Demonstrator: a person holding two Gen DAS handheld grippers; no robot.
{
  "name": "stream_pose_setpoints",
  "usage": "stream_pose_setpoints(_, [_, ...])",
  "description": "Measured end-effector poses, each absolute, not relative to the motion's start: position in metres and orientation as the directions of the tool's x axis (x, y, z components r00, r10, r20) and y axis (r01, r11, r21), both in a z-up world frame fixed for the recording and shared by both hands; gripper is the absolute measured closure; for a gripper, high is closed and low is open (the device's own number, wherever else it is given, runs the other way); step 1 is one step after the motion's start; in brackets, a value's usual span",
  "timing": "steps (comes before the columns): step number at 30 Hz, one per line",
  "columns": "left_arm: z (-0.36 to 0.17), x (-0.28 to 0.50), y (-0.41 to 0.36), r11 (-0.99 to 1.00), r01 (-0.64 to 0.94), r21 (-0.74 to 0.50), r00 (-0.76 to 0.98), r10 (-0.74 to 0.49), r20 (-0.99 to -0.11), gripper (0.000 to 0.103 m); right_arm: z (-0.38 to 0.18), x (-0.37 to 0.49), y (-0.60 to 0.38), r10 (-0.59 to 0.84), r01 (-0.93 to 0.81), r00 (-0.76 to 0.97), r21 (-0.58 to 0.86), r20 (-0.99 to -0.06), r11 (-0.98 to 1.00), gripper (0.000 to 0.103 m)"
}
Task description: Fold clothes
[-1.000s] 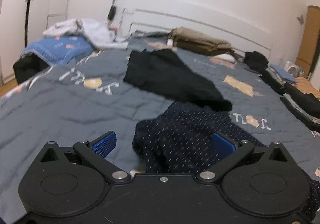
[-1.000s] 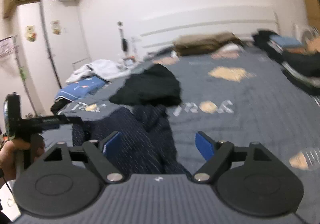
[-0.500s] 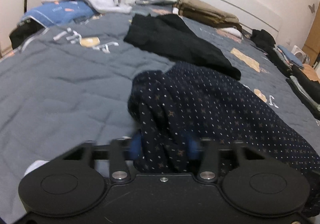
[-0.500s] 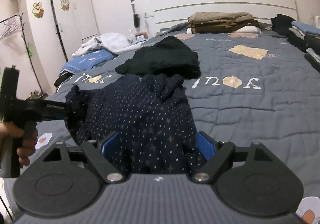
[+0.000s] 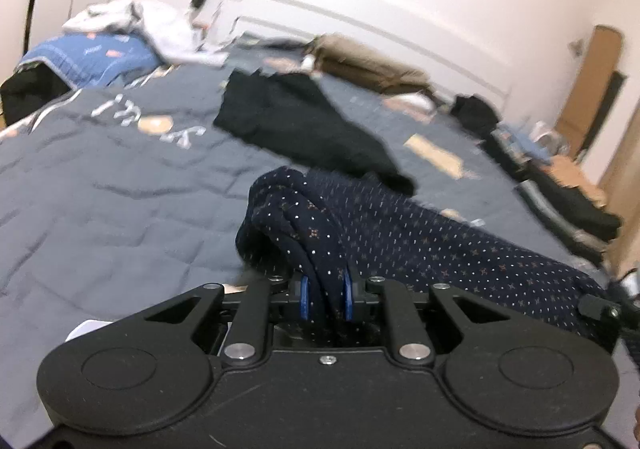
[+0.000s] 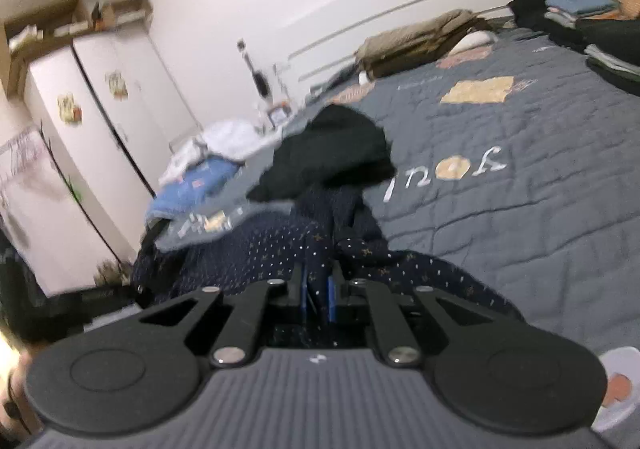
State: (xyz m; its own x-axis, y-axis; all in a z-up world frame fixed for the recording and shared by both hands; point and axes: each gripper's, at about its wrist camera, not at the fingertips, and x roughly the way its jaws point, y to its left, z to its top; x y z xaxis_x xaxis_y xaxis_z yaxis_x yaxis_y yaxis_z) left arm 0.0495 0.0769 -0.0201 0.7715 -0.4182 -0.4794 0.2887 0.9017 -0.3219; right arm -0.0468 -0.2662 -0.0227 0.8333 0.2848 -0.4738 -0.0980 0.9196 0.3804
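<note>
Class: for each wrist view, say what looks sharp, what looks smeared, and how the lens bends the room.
Left wrist view: gripper and pinched dotted garment sharp, bed smeared, headboard bowed. Right wrist view: gripper crisp, black garment and wardrobe streaked, walls curved.

motion-blurred far clothing piles [image 5: 372,65]; spotted garment's [image 6: 256,261] pinched edge hidden behind both claws

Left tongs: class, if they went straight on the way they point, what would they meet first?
The left tongs already pinch the dotted navy garment; beyond it, probably the black garment.
</note>
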Motion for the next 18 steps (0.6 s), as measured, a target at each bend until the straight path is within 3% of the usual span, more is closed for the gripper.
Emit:
stream_pose_setpoints(3, [-0.006,0.023,0.078,0.882,0.331,-0.336,0.772,-0.457,-0.441,0.087,-0.01,-0.066,-0.278,0.267,-0.082,0.837,0.372,-0.477,0.925,0.094])
stream_pose_setpoints(7, [-0.018,-0.01,0.066,0.85,0.434,-0.297,0.659,-0.525,-0.539,0.08,0.007,-0.092,-0.294,0.242,-0.061,0.842,0.361,-0.482,0.931,0.093])
stream_pose_setpoints(8, [-0.024,-0.02,0.061,0.848,0.456,-0.27,0.635,-0.523,-0.569,0.076,0.01,-0.098,-0.297,0.237,-0.056,0.836,0.354,-0.494,0.934,0.092])
stream_pose_setpoints(10, [-0.04,-0.037,0.055,0.852,0.469,-0.234,0.611,-0.504,-0.61,0.056,-0.005,-0.11,-0.295,0.228,-0.05,0.795,0.313,-0.563,0.948,0.091])
stream_pose_setpoints(11, [-0.043,-0.042,0.054,0.858,0.463,-0.223,0.614,-0.491,-0.618,0.05,-0.012,-0.117,-0.296,0.22,-0.043,0.789,0.305,-0.574,0.951,0.09])
stream_pose_setpoints(12, [-0.046,-0.045,0.054,0.865,0.455,-0.211,0.618,-0.477,-0.625,0.04,-0.017,-0.124,-0.299,0.213,-0.024,0.798,0.322,-0.564,0.946,0.088])
stream_pose_setpoints(15, [-0.038,-0.051,0.06,0.879,0.424,-0.218,0.673,-0.467,-0.574,0.035,-0.021,-0.139,-0.306,0.208,0.001,0.815,0.36,-0.541,0.933,0.064])
stream_pose_setpoints(18, [-0.034,-0.046,0.075,0.891,0.335,-0.305,0.723,-0.451,-0.524,0.023,-0.014,-0.152,-0.306,0.19,-0.017,0.867,0.353,-0.46,0.935,0.055])
